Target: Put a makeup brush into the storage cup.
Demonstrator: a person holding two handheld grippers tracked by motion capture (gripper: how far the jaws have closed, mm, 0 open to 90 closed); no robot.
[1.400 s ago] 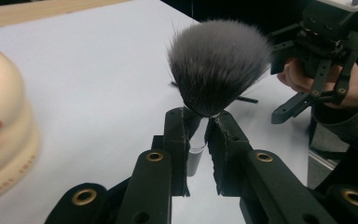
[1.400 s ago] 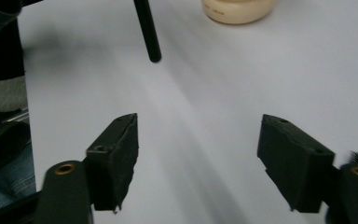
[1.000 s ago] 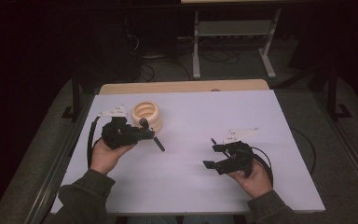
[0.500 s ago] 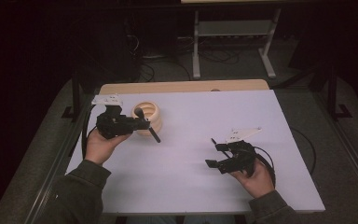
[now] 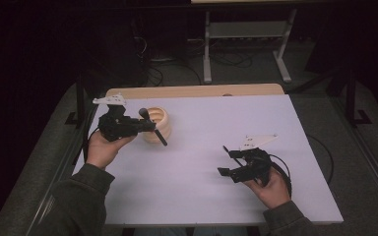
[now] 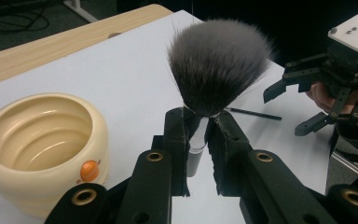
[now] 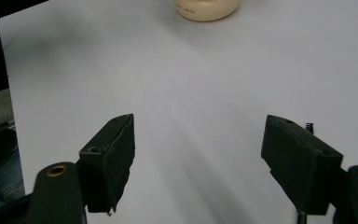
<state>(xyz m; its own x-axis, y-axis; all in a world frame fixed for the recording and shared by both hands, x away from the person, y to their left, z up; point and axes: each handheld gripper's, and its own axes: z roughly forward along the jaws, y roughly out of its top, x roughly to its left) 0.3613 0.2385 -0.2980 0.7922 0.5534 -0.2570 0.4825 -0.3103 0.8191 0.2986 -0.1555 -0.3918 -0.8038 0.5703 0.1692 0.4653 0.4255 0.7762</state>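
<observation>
- Brush [image 6: 218, 65]: it sits clamped by its pale handle in the left gripper [image 6: 199, 140], bristles forward, held above the table [image 5: 216, 196] beside the bowl [image 5: 156, 124] near the far-left corner.
- Compared with a second ago, the left hand [image 5: 102, 150] has lifted and drawn toward the left edge, so the brush is off the table and looks ready to go into the bowl.
- The right gripper [image 7: 198, 154] hovers near the right edge, holding nothing; its jaws have just been opening and stand wide.
- A thin dark stick [image 6: 253, 113] lies on the table ahead of the brush, well clear of the bowl.
- Nothing blocks the short path from brush to bowl.
</observation>
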